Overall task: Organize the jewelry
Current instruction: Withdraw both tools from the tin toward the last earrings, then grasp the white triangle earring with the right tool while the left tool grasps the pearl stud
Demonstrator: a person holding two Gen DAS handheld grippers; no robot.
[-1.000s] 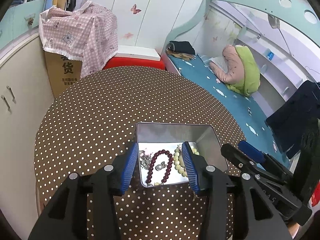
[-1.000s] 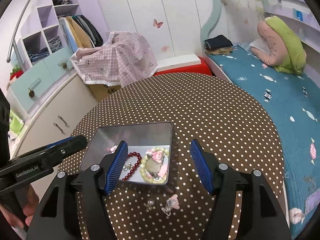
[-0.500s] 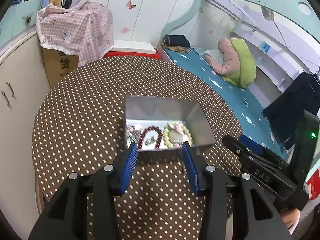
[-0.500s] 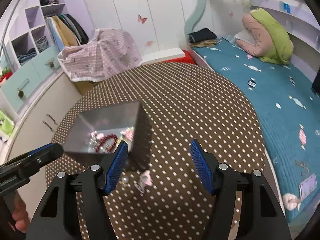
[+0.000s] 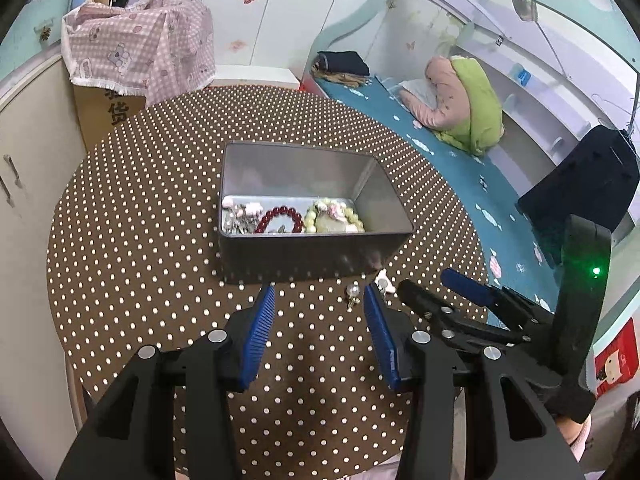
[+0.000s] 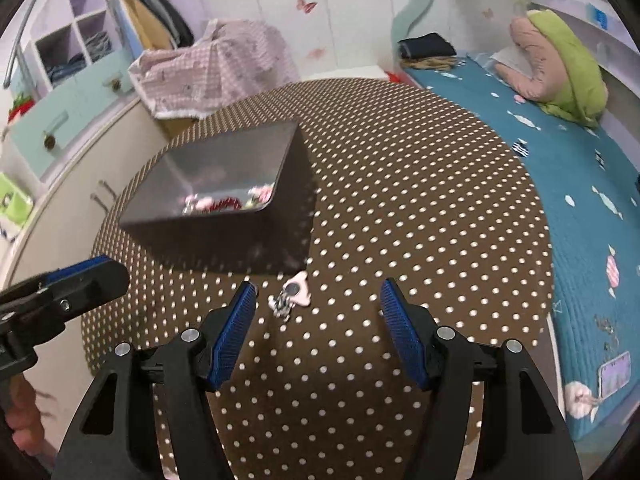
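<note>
The right tongs (image 6: 318, 304) hang spread and empty over the dotted tabletop (image 6: 420, 208). A small pink hair clip (image 6: 295, 294) lies just ahead of them, nearer their left pad, its long axis slanting up toward the tin. The left tongs (image 5: 318, 312), also spread and holding nothing, sit farther to its left, with a pearl earring (image 5: 353, 294) just inside their right pad. Judged from this, the right tongs are better placed for the clip. Beyond both stands the open metal tin (image 5: 312, 252), holding a red bead bracelet (image 5: 280, 218), a pale bead bracelet (image 5: 336, 220) and smaller pieces.
</note>
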